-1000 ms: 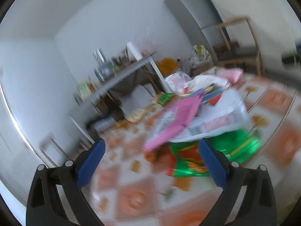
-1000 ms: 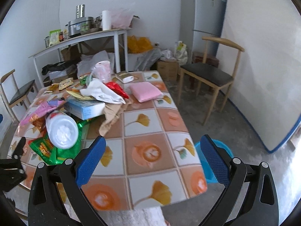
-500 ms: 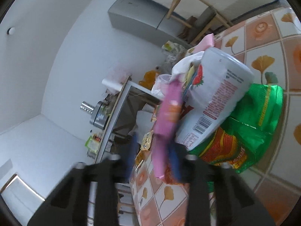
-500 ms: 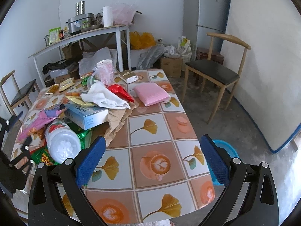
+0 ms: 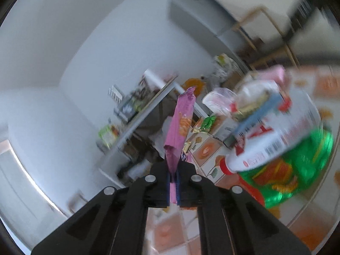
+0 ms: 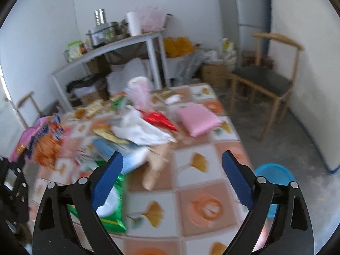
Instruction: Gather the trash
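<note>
The left tool (image 5: 174, 182) is clamped on a pink snack wrapper (image 5: 180, 127), its blue pads pressed flat against the lower end of the wrapper, which stands up and away from the tool above the counter (image 5: 204, 150). From the right wrist view the same wrapper (image 6: 40, 140) shows at the far left, pink with orange and blue print, lifted over the counter's edge with the left tool (image 6: 12, 182) dark beneath it.

The right tool (image 6: 170, 180) stands wide and its jaws are closing; nothing lies between them, only the tiled counter top (image 6: 212, 206) below.

The rest of the trash sits heaped on the left half of the counter. A white plastic cup (image 5: 274, 136) with a red rim lies on its side on a green foil bag (image 5: 297, 170). Behind them lie a blue box (image 6: 125, 155), a crumpled white plastic bag (image 6: 144, 131), a red wrapper (image 6: 159, 120) and a brown paper scrap (image 6: 157, 167). A pink folded pad (image 6: 197, 120) rests apart towards the far right side of the counter.

On the floor just beside the counter's right edge stands a blue bin (image 6: 274, 178). A wooden chair (image 6: 267, 80) stands against the wall beyond.
</note>
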